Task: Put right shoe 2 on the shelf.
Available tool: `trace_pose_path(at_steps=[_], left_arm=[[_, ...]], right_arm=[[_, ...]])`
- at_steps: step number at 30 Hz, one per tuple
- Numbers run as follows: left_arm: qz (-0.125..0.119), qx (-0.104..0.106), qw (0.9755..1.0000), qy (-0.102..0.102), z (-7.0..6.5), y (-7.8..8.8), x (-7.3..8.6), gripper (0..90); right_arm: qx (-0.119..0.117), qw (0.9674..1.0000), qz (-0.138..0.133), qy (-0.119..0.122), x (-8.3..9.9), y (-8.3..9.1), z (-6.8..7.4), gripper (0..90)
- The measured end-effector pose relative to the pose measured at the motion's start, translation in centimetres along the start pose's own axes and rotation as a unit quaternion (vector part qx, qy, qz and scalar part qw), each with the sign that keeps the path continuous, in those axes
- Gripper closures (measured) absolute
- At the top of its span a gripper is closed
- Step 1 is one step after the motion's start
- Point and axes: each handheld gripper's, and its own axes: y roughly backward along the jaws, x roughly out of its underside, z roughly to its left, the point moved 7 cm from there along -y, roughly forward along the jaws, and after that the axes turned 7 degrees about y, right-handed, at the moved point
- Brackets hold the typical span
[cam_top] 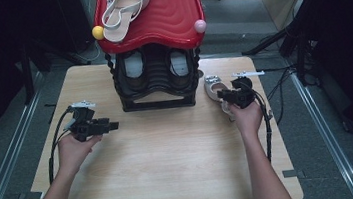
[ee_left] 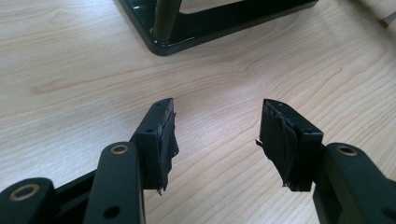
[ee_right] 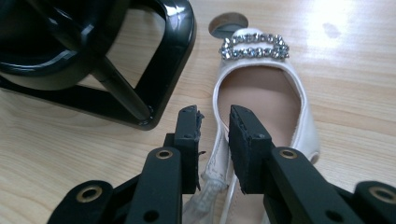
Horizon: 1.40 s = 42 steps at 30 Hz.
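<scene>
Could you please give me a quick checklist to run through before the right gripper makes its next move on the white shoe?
1. White shoe lies flat on the table: ok.
2. Right gripper straddles the shoe's side edge: ok.
3. Fingers pressing the edge: cannot tell, a gap shows.
4. Black rack beside the shoe, apart from it: ok.
5. Left gripper open, holding nothing: ok.
6. Matching shoe already on the red shelf: ok.

I see a black shoe rack (cam_top: 156, 79) standing at the far middle of the wooden worktop (cam_top: 162, 166), its red wavy top shelf (cam_top: 170, 14) carrying one pale strappy sandal (cam_top: 124, 7). A yellow knob (cam_top: 98, 32) and a pink knob (cam_top: 200, 26) cap the shelf's front corners.
</scene>
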Motion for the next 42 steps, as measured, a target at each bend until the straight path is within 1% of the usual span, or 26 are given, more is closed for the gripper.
trace_pose_path(at_steps=[4,7,8,9,10,11,14,15,19,23,27,36,38,42], left_arm=[[-0.001,-0.003,1.0000,0.006,0.3,0.3,0.3,45.8],[-0.004,-0.006,0.9999,0.009,0.5,0.6,0.6,45.8],[-0.004,-0.007,0.9999,0.010,0.6,0.7,0.6,45.7],[-0.004,-0.008,0.9999,0.011,0.6,0.8,0.7,45.7],[-0.004,-0.008,0.9999,0.010,0.7,0.8,0.8,45.7],[-0.005,-0.008,0.9999,0.013,0.7,0.9,0.8,45.7],[-0.007,-0.009,0.9998,0.014,0.8,1.0,0.9,45.8],[-0.006,-0.009,0.9998,0.015,0.8,1.0,0.9,45.8],[-0.006,-0.009,0.9999,0.013,0.7,0.9,0.9,45.8],[-0.003,-0.009,0.9999,0.012,0.7,0.7,0.9,45.9],[-0.003,-0.009,0.9999,0.011,0.7,0.8,0.9,45.9],[-0.001,-0.010,0.9999,0.011,0.8,0.6,1.0,45.9],[-0.001,-0.010,0.9999,0.012,0.9,0.6,1.0,45.9],[-0.001,-0.009,0.9999,0.012,0.9,0.6,0.9,46.0]], right_arm=[[-0.002,1.0000,0.003,-0.008,0.1,-1.1,-0.2,74.5],[-0.001,1.0000,0.007,-0.006,0.2,-1.8,-0.3,74.3],[-0.001,1.0000,0.007,-0.007,0.3,-2.1,-0.3,72.9],[0.000,0.9999,0.010,-0.010,0.4,-2.3,-0.3,72.9],[0.005,0.9998,0.018,-0.012,0.5,-2.5,-0.4,73.6],[0.007,0.9997,0.020,-0.010,0.5,-2.6,-0.4,74.4],[0.010,0.9996,0.021,-0.015,0.6,-2.7,-0.5,76.8],[0.011,0.9995,0.025,-0.017,0.6,-2.7,-0.5,77.9],[0.021,0.9993,0.030,-0.005,0.7,-2.9,-0.5,81.7],[0.021,0.9992,0.032,-0.006,0.7,-2.9,-0.4,83.5],[0.021,0.9991,0.033,-0.013,0.7,-2.9,-0.5,85.4],[0.021,0.9991,0.033,-0.016,0.6,-2.7,-0.5,86.7],[0.017,0.9991,0.033,-0.022,0.5,-2.7,-0.5,87.5],[0.012,0.9989,0.019,-0.042,0.1,-2.0,-0.9,88.2]])
